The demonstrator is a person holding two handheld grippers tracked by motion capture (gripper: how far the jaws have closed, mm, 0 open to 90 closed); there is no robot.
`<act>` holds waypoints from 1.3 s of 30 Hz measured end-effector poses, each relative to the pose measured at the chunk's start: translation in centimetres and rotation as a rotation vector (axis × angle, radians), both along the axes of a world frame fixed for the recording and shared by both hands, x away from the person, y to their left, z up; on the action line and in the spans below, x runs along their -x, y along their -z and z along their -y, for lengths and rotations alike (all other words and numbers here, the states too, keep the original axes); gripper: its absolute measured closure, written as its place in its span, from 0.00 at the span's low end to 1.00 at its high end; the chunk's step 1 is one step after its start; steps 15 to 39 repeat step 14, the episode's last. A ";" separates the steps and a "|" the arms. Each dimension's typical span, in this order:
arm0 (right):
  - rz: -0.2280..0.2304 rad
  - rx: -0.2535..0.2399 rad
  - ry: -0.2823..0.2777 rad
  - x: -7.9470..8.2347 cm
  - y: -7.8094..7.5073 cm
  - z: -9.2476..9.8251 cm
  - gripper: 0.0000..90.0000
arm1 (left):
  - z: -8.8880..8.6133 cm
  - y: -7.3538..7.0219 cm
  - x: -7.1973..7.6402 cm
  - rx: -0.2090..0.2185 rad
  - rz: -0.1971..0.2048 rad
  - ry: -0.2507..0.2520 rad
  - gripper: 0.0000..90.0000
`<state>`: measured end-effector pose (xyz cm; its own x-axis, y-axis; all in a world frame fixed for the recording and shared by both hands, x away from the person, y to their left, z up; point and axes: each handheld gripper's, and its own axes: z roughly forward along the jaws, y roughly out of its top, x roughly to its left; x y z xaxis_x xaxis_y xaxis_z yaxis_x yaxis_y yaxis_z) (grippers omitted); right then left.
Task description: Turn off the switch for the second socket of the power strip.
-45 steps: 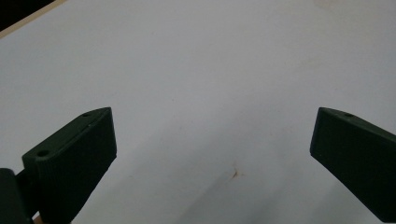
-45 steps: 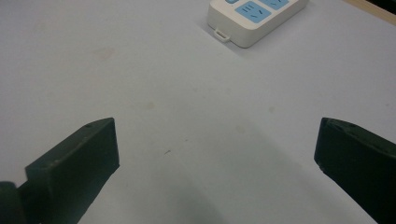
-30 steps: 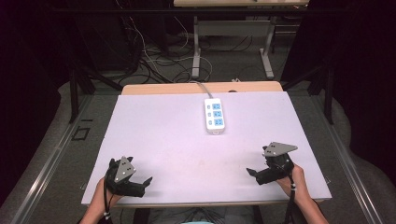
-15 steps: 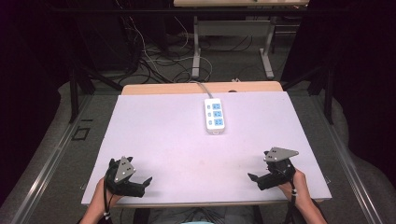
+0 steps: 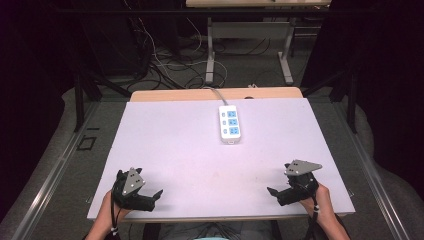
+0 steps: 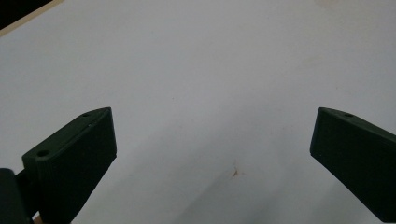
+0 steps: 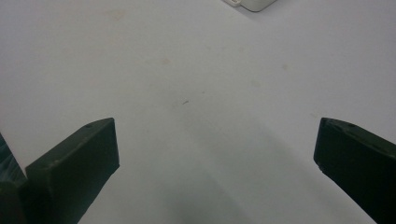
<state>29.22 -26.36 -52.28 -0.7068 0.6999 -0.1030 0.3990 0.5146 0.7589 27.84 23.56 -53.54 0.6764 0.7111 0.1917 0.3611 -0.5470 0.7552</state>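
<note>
White power strip [image 5: 229, 124] near table's [image 5: 165, 150] far edge, long axis running front to back. Well ahead of both grippers; right gripper [image 5: 278, 192] nearer than left gripper [image 5: 153, 196]. Jaws wide apart, empty.

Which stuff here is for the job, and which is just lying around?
For the job:
power strip on the white table
left gripper, fingers apart
right gripper, fingers apart

Just lying around:
cables on the floor
second table's legs behind
</note>
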 end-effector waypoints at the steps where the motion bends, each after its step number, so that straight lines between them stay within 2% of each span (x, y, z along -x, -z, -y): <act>1: -0.005 -0.002 -0.004 0.0 0.0 0.0 0.00 | 0.0 0.0 0.0 0.002 0.000 -0.001 0.00; 5: 0.004 0.005 -0.008 0.0 0.0 0.2 0.00 | -0.1 0.0 0.0 0.000 0.003 -0.003 0.00; 10: -0.008 0.010 -0.016 0.0 0.0 0.1 0.00 | -0.2 -0.1 0.0 0.001 0.004 -0.006 0.00; 11: -0.023 0.016 -0.019 0.0 0.0 0.1 0.00 | -0.2 0.0 0.0 0.001 0.008 -0.010 0.00; 12: -0.013 0.021 -0.031 -0.1 0.0 0.2 0.00 | -0.2 0.0 0.0 0.003 0.007 -0.011 0.00; 14: -0.011 0.011 -0.020 0.0 0.1 0.1 0.00 | -0.2 -0.1 -0.1 -0.007 0.008 -0.007 0.00; 39: -0.011 0.011 -0.020 0.0 0.1 0.1 0.00 | -0.2 -0.1 -0.1 -0.007 0.008 -0.007 0.00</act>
